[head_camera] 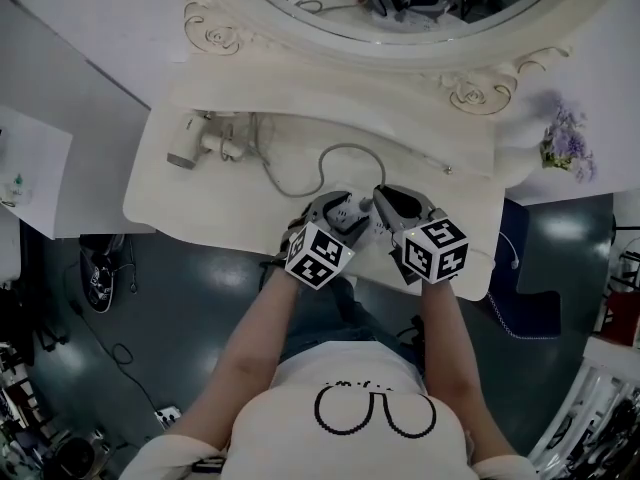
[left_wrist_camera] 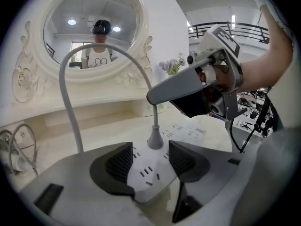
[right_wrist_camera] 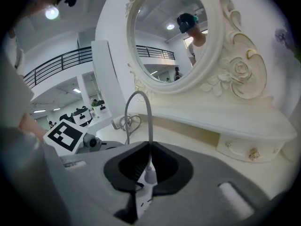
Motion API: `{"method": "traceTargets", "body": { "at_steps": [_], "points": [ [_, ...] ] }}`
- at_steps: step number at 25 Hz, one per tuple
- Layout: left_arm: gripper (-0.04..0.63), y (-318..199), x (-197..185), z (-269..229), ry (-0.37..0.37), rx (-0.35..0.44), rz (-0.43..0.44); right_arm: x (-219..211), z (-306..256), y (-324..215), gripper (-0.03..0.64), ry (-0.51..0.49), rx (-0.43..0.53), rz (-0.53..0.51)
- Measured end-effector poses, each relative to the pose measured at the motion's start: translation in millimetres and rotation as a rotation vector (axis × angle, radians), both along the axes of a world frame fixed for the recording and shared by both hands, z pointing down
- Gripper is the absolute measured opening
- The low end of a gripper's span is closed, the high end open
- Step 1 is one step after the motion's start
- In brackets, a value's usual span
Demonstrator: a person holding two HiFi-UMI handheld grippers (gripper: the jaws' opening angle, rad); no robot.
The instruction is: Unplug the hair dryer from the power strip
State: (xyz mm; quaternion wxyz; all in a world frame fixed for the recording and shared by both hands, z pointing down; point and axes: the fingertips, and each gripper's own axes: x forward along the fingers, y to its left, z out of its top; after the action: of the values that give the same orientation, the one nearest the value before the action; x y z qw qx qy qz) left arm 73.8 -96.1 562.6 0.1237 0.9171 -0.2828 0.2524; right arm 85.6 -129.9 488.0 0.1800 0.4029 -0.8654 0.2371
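The white hair dryer (head_camera: 188,148) lies at the vanity top's back left. Its grey cord (head_camera: 335,151) loops across to a white power strip (head_camera: 370,228) near the front edge. In the left gripper view, the power strip (left_wrist_camera: 146,173) lies between the pads of my left gripper (left_wrist_camera: 149,157), which meet its two long sides. The plug (left_wrist_camera: 155,140) stands in a socket just beyond them. My right gripper (right_wrist_camera: 150,147) is shut on the cord (right_wrist_camera: 149,121) right above the plug (right_wrist_camera: 150,175). Both grippers sit side by side in the head view, left gripper (head_camera: 345,206) and right gripper (head_camera: 385,200).
An oval mirror (head_camera: 400,18) in a carved white frame rises behind the vanity top (head_camera: 220,203). A purple flower bunch (head_camera: 568,138) stands at the right. A drawer with a knob (right_wrist_camera: 254,154) is under the raised shelf. Slack cord (left_wrist_camera: 14,145) coils near the dryer.
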Motion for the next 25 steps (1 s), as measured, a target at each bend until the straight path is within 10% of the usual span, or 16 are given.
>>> {"method": "traceTargets", "body": {
  "at_steps": [25],
  "points": [
    [0.235,-0.1,1.7,-0.6,-0.012,-0.018,-0.007,-7.7,18.5,12.9,0.115,0.024,0.019,-0.091]
  ]
}}
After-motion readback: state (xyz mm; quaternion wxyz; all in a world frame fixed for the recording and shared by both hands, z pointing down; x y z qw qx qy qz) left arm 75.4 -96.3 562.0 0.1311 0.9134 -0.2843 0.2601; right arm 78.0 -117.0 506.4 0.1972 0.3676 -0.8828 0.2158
